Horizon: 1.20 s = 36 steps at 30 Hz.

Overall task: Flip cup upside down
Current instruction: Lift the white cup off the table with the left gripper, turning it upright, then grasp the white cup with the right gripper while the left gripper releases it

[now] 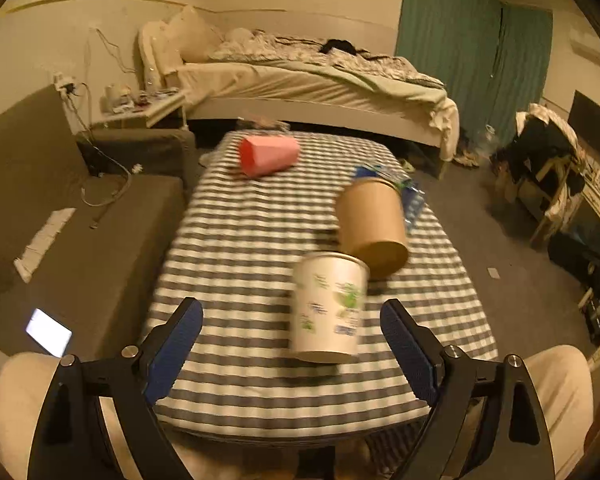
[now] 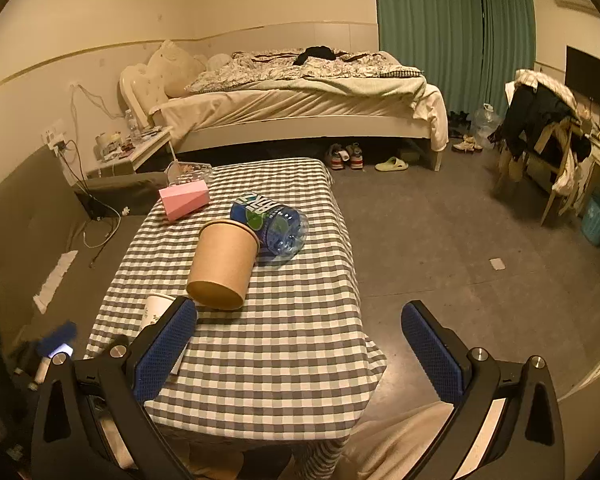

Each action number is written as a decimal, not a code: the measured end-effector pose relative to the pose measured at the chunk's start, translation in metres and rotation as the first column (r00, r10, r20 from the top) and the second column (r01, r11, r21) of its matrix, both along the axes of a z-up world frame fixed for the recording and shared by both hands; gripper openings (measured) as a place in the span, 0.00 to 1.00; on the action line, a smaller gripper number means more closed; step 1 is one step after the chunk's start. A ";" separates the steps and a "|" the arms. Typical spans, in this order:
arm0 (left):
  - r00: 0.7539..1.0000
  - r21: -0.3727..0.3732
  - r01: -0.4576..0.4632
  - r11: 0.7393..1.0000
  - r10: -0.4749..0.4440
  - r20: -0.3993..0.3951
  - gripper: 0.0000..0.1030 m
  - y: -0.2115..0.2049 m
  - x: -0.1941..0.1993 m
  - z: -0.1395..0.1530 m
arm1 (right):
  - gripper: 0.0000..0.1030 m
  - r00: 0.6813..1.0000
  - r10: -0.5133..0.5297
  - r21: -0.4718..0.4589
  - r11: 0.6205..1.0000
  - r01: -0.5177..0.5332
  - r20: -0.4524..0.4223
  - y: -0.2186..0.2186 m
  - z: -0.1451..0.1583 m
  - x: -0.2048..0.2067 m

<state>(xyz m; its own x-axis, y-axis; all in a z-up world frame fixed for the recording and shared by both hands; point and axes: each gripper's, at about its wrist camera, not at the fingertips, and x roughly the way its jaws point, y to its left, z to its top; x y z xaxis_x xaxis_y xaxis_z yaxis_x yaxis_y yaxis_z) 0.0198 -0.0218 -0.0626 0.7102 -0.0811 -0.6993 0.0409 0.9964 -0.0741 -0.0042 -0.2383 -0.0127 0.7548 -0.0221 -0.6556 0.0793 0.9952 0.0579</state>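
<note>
A white paper cup with green print [image 1: 329,307] stands on the checkered table [image 1: 260,220], blurred, between and just ahead of my left gripper's [image 1: 292,328] open blue fingers, nearer the right one; which end is up I cannot tell. In the right wrist view only part of this cup [image 2: 156,312] shows, behind the left finger [image 2: 164,352]. A brown paper cup [image 1: 372,226] [image 2: 224,264] lies on its side behind it. My right gripper [image 2: 300,344] is open and empty above the table's near right corner.
A pink faceted cup [image 1: 269,155] [image 2: 184,200] lies on its side at the table's far end. A blue-labelled plastic bottle [image 2: 274,226] lies beside the brown cup. A grey sofa [image 1: 60,220] with a lit phone [image 1: 48,332] stands left. A bed [image 2: 300,100] is behind.
</note>
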 end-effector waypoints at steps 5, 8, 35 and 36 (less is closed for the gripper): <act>0.996 0.027 -0.091 0.995 0.091 0.003 0.91 0.049 0.003 0.001 | 1.00 0.998 0.014 -0.029 0.999 -0.015 -0.053 0.031 -0.008 0.004; 0.986 0.098 -0.167 0.981 0.167 0.006 0.91 0.068 0.005 -0.006 | 1.00 0.993 0.042 -0.027 0.999 -0.045 -0.106 0.055 -0.023 0.010; 0.981 0.060 -0.145 0.988 0.151 -0.121 0.91 0.119 0.055 -0.067 | 0.57 0.926 0.117 0.047 0.993 -0.107 -0.358 0.153 -0.143 0.078; 0.981 0.059 -0.145 0.988 0.151 -0.122 0.91 0.120 0.054 -0.067 | 0.55 0.926 0.123 0.046 0.992 -0.114 -0.356 0.153 -0.141 0.077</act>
<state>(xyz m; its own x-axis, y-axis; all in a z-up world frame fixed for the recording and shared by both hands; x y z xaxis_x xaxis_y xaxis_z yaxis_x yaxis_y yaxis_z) 0.0743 0.0977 -0.1292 0.6181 0.0553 -0.7842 -0.1137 0.9933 -0.0196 0.0729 -0.0852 -0.1536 0.4667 0.0727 -0.8814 -0.0192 0.9972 0.0721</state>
